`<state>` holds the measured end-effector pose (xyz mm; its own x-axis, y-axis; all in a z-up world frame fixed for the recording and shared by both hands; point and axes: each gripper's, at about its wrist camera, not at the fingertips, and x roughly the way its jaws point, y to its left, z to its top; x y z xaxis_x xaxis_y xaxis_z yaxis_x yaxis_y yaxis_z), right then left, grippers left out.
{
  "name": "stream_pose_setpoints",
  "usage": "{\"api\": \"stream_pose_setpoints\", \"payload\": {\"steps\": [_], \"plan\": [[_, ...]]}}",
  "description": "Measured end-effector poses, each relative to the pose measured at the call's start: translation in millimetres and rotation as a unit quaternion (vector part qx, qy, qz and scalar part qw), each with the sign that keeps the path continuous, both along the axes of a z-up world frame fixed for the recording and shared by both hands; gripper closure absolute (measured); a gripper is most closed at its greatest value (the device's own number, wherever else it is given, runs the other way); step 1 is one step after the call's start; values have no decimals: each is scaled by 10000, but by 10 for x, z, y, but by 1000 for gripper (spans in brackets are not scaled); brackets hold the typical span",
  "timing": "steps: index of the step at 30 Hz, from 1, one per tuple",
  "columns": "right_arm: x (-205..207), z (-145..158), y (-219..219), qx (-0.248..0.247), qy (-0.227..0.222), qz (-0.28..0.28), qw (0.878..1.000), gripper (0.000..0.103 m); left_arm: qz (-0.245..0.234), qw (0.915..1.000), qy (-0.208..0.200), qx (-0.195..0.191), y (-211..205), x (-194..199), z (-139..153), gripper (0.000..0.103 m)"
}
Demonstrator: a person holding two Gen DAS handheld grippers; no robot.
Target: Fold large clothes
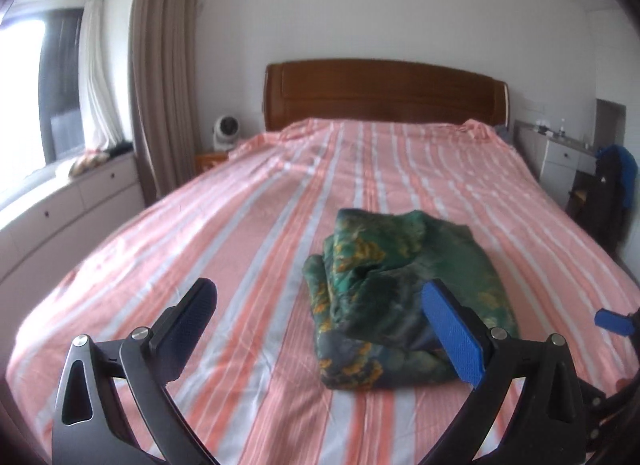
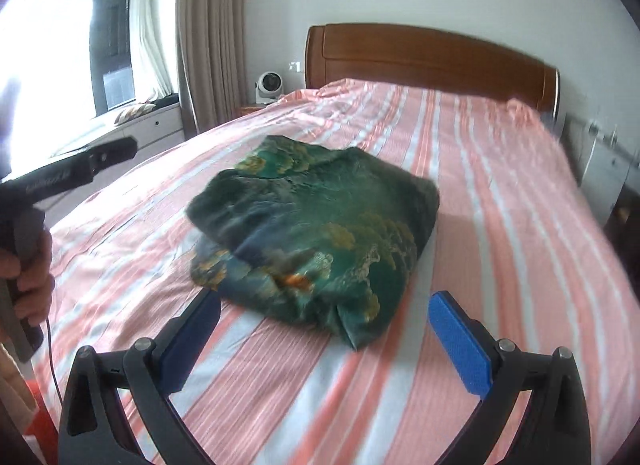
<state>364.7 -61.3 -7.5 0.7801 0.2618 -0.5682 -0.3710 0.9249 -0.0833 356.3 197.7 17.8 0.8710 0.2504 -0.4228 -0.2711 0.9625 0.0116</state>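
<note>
The bed [image 1: 280,201], spread with a pink, white and grey striped sheet, fills both views and runs away toward the wooden headboard [image 1: 384,93] at twelve o'clock. On it, toward the near end, lies the green patterned garment [image 2: 320,225], already doubled into a thick, roughly square bundle with several layers showing at its near-left edge. In the left wrist view it sits at about four o'clock from centre; in the right wrist view it is almost dead centre.

The left gripper [image 1: 320,305] is above the sheet, jaws spread wide and holding nothing, its right pad just in front of the bundle's near edge. The right gripper [image 2: 324,317] is likewise parted and empty, with the bundle's near corner between its fingers but apparently not touched.

Judging by the compact stack, the folding looks nearly or wholly done. If another fold is wanted, the next move calls for each gripper to close on a near corner through all layers, then carry it over evenly so the slippery-looking cloth does not slide apart.
</note>
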Motion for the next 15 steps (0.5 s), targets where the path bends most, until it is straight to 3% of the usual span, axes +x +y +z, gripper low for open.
{"api": "stream_pose_setpoints", "payload": {"steps": [5,10,15], "plan": [[-537,232,-97,-93,-541,-115,9984,0,-80,9989,-371,280,-337,-508,220,0],[-1166,444,-262,39,-1377,-537,9890,0,-119,9961,-647,592,-648,-1088,169,0],[-1584,206,-418,8,-918,-814,9924,0,206,9976,-473,468,-918,-1724,-142,0]]}}
